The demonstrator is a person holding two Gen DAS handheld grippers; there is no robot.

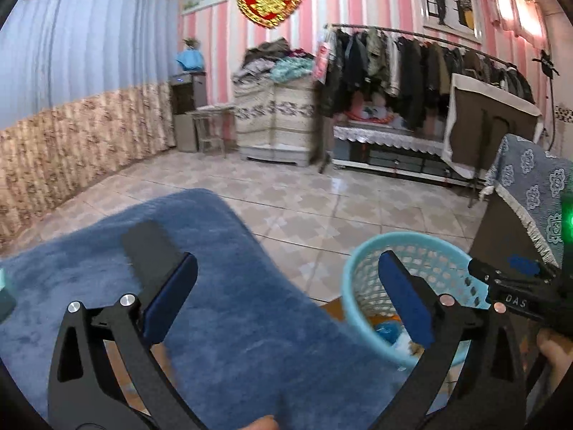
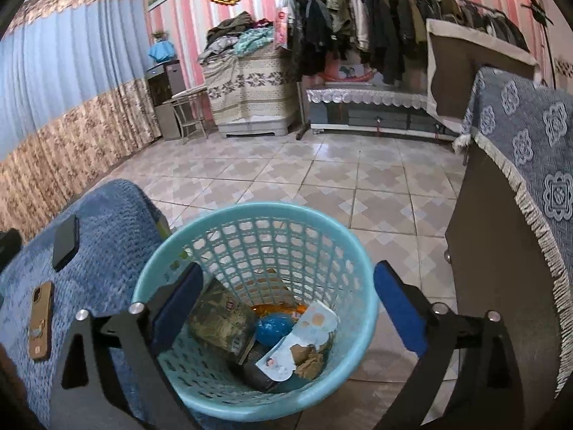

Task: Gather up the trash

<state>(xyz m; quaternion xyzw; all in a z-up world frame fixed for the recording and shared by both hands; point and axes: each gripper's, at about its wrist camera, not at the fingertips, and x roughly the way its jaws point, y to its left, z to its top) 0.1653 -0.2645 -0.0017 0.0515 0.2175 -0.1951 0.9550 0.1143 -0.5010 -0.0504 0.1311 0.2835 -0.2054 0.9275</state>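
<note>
1. Your left gripper (image 1: 286,286) hangs over the blue cloth (image 1: 229,322), fingers spread wide, nothing between them.
2. Your right gripper (image 2: 286,294) sits above the turquoise basket (image 2: 172,387), fingers spread apart and empty.
3. The trash lies at the basket's bottom: a camouflage packet (image 2: 218,319), a blue ball (image 2: 273,328), a white wrapper (image 2: 304,340).
4. Two phones (image 2: 42,322) rest on the cloth beside the basket.
</note>
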